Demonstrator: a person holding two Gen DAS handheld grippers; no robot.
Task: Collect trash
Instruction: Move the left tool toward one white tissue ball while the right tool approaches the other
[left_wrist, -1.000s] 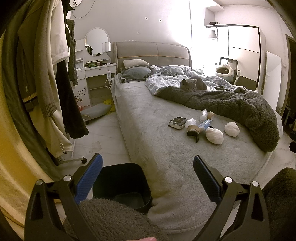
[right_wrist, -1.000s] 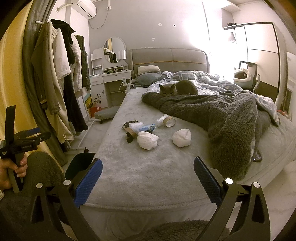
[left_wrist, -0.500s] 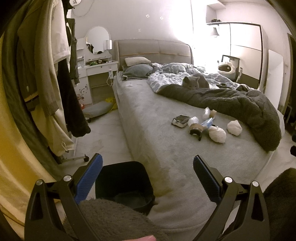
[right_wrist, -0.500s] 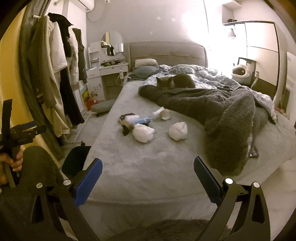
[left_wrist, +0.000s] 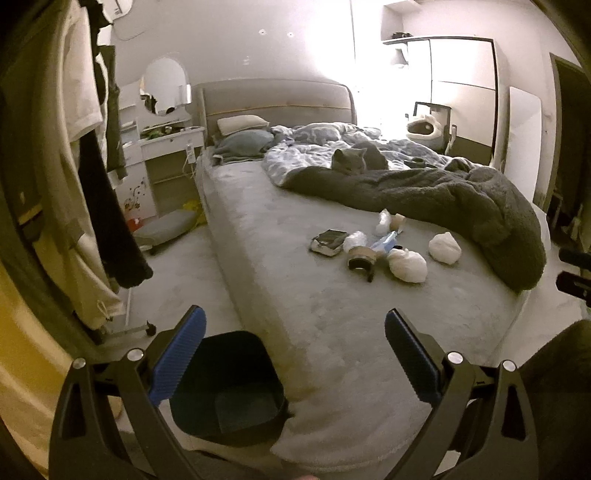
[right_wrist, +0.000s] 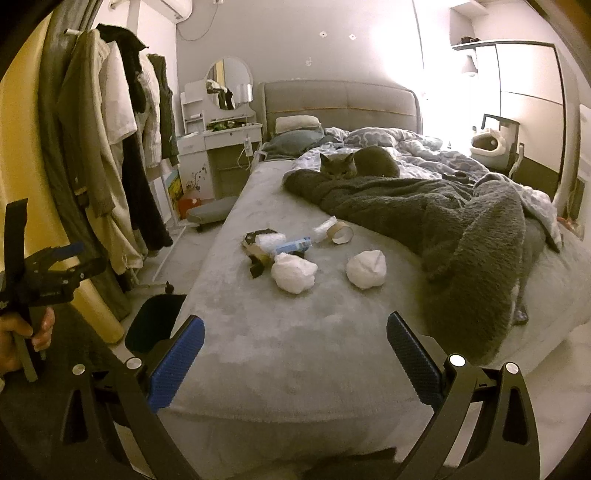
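Trash lies in a cluster on the grey bed (right_wrist: 295, 350): two crumpled white paper balls (right_wrist: 293, 272) (right_wrist: 366, 268), a cardboard tape ring (right_wrist: 342, 233), a blue wrapper (right_wrist: 293, 244), a dark packet (left_wrist: 328, 242) and a tape dispenser (left_wrist: 361, 260). A black bin (left_wrist: 236, 391) stands on the floor at the bed's near left corner, also in the right wrist view (right_wrist: 155, 326). My left gripper (left_wrist: 293, 354) is open and empty above the bin and bed corner. My right gripper (right_wrist: 295, 358) is open and empty over the bed's foot, well short of the trash.
A grey cat (right_wrist: 354, 164) lies on the rumpled dark blanket (right_wrist: 443, 221) on the right of the bed. Clothes hang on a rack (right_wrist: 110, 166) at left. A white vanity (right_wrist: 221, 147) stands by the headboard. A footstool (right_wrist: 210, 212) sits on the floor.
Both grippers have moved a little forward and up toward the bed; the trash appears slightly nearer. Both stay open and empty.
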